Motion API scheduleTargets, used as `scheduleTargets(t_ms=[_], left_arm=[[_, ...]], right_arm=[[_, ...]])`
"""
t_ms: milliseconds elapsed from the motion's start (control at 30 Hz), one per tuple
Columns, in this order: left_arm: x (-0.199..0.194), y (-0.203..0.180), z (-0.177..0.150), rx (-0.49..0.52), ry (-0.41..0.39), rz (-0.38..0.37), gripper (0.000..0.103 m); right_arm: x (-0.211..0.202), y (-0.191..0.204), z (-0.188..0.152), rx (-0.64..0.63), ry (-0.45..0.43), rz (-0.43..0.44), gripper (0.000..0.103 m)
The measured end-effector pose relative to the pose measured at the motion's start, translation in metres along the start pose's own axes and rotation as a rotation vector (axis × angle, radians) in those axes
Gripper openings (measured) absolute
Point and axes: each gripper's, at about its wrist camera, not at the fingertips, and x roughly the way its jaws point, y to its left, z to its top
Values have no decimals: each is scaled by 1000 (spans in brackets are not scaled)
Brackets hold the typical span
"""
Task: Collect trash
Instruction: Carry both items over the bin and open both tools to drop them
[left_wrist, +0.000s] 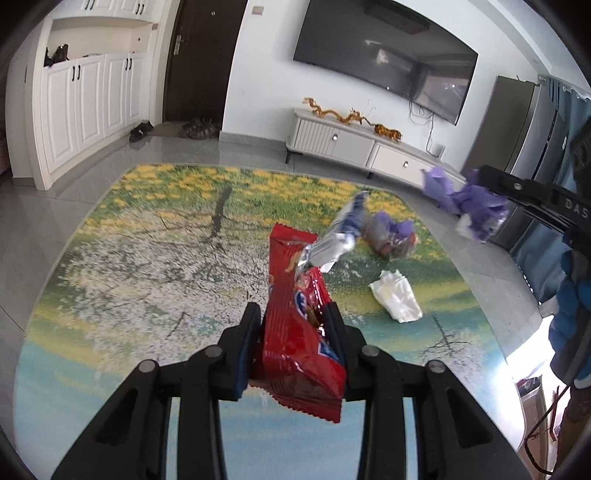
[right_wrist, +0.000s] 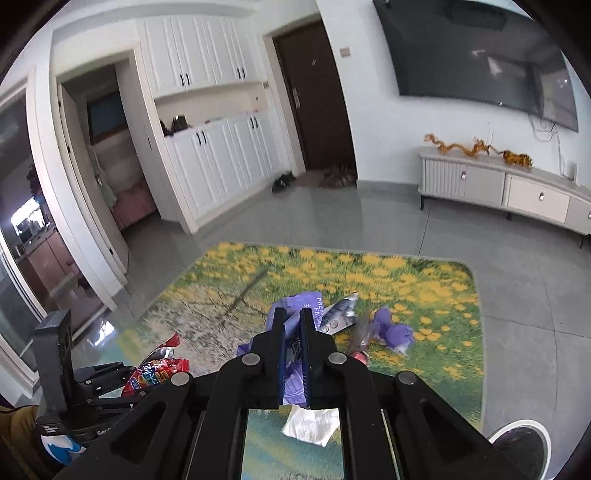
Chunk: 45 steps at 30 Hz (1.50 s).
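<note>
Crinkly red wrapper (left_wrist: 299, 343) is sitting clamped between the left gripper (left_wrist: 293, 314) fingers (light, slippery film), while the right gripper (right_wrist: 291, 319) is pinching limp purple packaging (right_wrist: 295, 384) mid-body.

At the right edge of the left wrist view, the white letters "DAS" are seen on the black body of the right claw (left_wrist: 480, 175); the word is cut off by the frame edge. In the right wrist view, near the centre, white print reading "PRE" and "FACIAL" is made out on the purple wrapper (right_wrist: 314, 306), the rest being hidden. At the lower left of that view, "Gen" is read on a black device (right_wrist: 74, 387). Lettering on the red snack packet (left_wrist: 295, 332) is too blurred to be read.
</note>
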Motion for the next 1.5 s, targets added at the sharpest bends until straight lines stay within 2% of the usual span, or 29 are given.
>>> scheduleTargets(t_ms=[200,400,700,867,1100,1267,1500], left_arm=[[-31,-12,4,17,-49,-3,33],[-52,-39,9,63,-81,-35,31],[-49,-113,24,171,-58,-138,31],[-26,-176,31,272,-19,-207,31],[22,-266,28,420,51,-275,31],[70,-322,21,487,121,-309,31],[125,-384,2,566,192,-317,31]], right_arm=[[-61,-8,-3,29,-92,-45,7],[-116,-26,-21,81,-155,-104,7],[-173,-74,-62,200,-211,-221,7],[-194,-114,-86,300,-227,-303,7],[-199,-169,-123,431,-208,-408,7],[-200,-209,-151,528,-187,-462,7],[-187,-256,-182,616,-139,-504,7]])
